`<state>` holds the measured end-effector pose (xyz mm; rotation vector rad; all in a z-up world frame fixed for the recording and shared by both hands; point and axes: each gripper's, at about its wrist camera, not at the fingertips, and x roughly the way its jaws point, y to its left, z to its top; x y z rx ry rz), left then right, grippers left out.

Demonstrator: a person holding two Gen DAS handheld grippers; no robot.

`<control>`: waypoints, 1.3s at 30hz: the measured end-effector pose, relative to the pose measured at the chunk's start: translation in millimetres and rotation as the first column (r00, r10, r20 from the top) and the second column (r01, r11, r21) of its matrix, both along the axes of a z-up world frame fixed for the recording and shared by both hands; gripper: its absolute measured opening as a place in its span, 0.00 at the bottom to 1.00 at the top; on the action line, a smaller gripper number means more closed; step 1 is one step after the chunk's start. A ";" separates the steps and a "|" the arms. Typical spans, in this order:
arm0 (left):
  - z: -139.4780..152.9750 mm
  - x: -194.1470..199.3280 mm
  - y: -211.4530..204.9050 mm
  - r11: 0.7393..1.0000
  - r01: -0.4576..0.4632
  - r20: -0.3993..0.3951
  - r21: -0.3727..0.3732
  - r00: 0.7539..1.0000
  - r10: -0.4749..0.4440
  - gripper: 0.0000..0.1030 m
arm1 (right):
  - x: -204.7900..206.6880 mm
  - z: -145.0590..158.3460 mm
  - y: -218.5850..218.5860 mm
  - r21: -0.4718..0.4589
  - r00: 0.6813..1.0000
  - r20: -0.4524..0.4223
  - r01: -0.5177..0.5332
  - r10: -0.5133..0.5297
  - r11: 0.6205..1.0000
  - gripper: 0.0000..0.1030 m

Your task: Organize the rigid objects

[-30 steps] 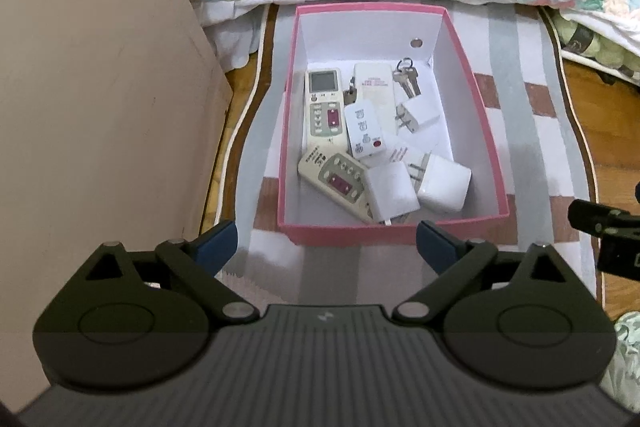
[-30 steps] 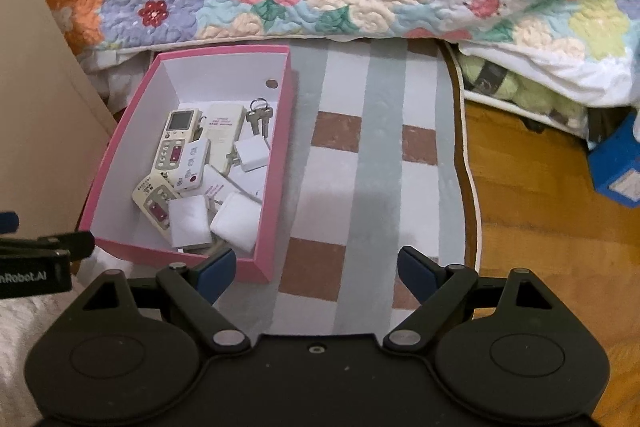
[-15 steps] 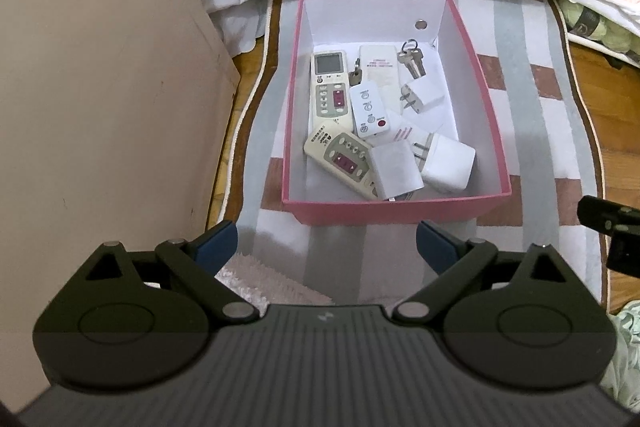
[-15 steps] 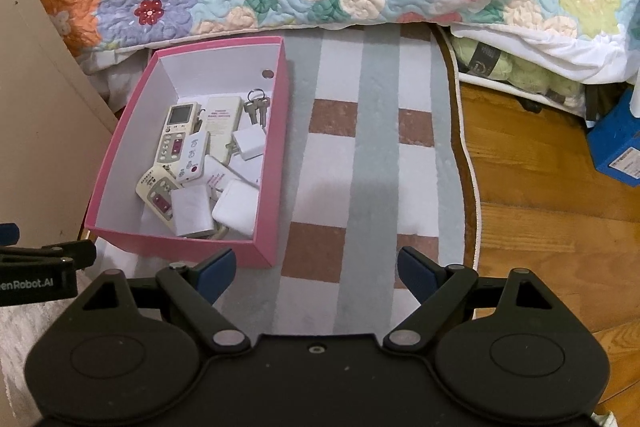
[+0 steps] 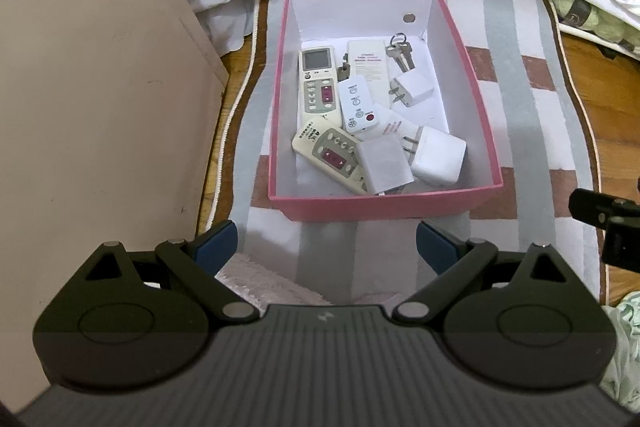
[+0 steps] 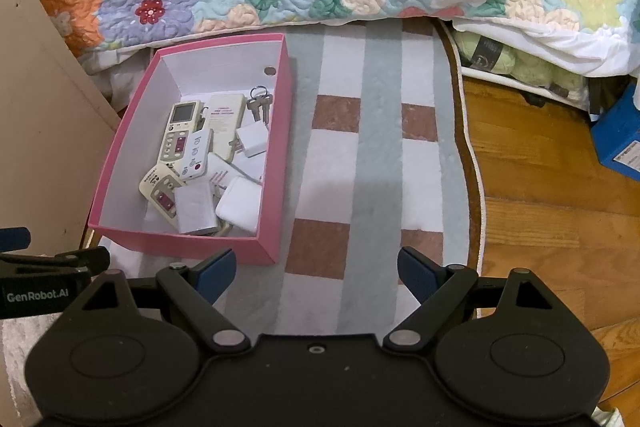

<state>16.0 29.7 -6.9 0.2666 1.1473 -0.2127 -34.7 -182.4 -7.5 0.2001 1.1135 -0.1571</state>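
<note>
While both tools hover empty:
Left hand-held gripper [image 5: 326, 247]: jaws wide, pink box [image 5: 384, 205] straight ahead of me, nearer.
Right hand-held gripper [image 6: 316, 267]: jaws wide, box ahead-left.
Lower remote [image 5: 330, 155]: inside box, long axis diagonal.

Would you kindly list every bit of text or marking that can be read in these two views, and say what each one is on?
"GenRobot.AI": white lettering on the left gripper, seen at the edge of the right wrist view.
Pink print on the flat white card in the pink box: too small to read.
Button legends on the remote with a screen: too small to read.
Label on the blue box: blurred.
</note>
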 end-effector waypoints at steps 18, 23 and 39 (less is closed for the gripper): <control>-3.5 2.5 1.9 1.000 -0.020 -0.016 0.005 1.000 0.021 0.94 | -1.8 -1.8 -3.6 0.019 1.000 -0.003 0.017 -0.017 1.000 0.88; -2.7 0.4 1.8 1.000 -0.013 -0.012 0.015 1.000 0.013 0.94 | -4.4 3.5 -1.5 -0.014 1.000 0.017 0.012 -0.012 1.000 0.88; 5.2 -3.0 3.7 1.000 -0.011 0.003 0.011 1.000 0.011 0.94 | -10.4 10.3 0.2 -0.042 0.999 0.045 0.021 -0.019 0.999 0.88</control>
